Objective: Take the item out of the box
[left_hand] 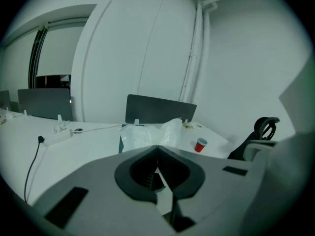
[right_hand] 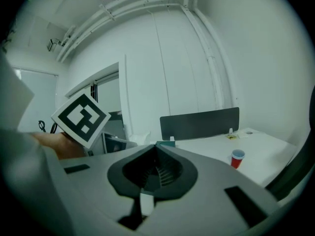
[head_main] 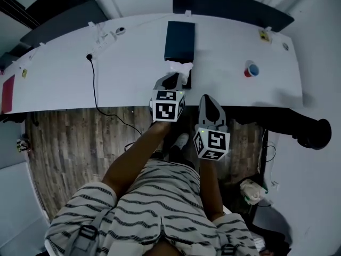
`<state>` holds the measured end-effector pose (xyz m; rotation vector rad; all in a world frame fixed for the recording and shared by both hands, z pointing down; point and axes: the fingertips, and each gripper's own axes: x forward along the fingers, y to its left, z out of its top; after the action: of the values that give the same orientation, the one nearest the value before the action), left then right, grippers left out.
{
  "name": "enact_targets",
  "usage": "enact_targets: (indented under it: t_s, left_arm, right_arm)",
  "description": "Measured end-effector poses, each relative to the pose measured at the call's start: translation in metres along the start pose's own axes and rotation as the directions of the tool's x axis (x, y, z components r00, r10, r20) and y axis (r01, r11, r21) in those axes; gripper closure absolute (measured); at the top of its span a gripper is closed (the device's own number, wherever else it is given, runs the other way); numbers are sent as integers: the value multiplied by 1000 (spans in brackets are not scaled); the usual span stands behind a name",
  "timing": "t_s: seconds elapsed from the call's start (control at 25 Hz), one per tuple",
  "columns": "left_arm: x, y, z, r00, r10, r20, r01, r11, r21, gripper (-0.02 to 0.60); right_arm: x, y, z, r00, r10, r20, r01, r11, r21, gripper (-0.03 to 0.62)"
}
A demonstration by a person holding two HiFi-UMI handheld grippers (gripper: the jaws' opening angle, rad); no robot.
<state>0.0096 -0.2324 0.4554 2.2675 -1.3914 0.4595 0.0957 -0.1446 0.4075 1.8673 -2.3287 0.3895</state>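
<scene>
Left gripper (head_main: 171, 81) pinches the white bag (head_main: 180, 68) at the dark box's (head_main: 179, 40) near end. Right gripper (head_main: 208, 99) hangs closed and empty off the desk's (head_main: 133, 68) near edge. A red cup (head_main: 251, 69) stands toward the right edge. The bag's contents are unclear.

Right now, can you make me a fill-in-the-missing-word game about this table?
1. The outside of the cup on the white table is ___.
2. The white plastic bag sticks up out of a dark ___.
3. The left claw is ___ on the bag.
4. The right claw is shut and holds ___.

Missing words: red; box; shut; nothing.
</scene>
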Motion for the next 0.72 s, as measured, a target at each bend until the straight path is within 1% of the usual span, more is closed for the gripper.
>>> enact_targets:
  t_s: [0.2,0.36,0.72]
  left_arm:
    - [-19,-7,17,998,-24,52,23,1000,9,557]
    - [-34,-9,27,993,-36,108,32,999,40,557]
    - [-70,-21,48,973,-76,217,63,996,69,557]
  right_arm:
    - [-5,7,14,999,5,34,-5,1000,-3,576]
    - [-10,11,24,998,7,57,-6,1000,-12,576]
    - [-20,16,43,995,7,99,-4,1000,-30,576]
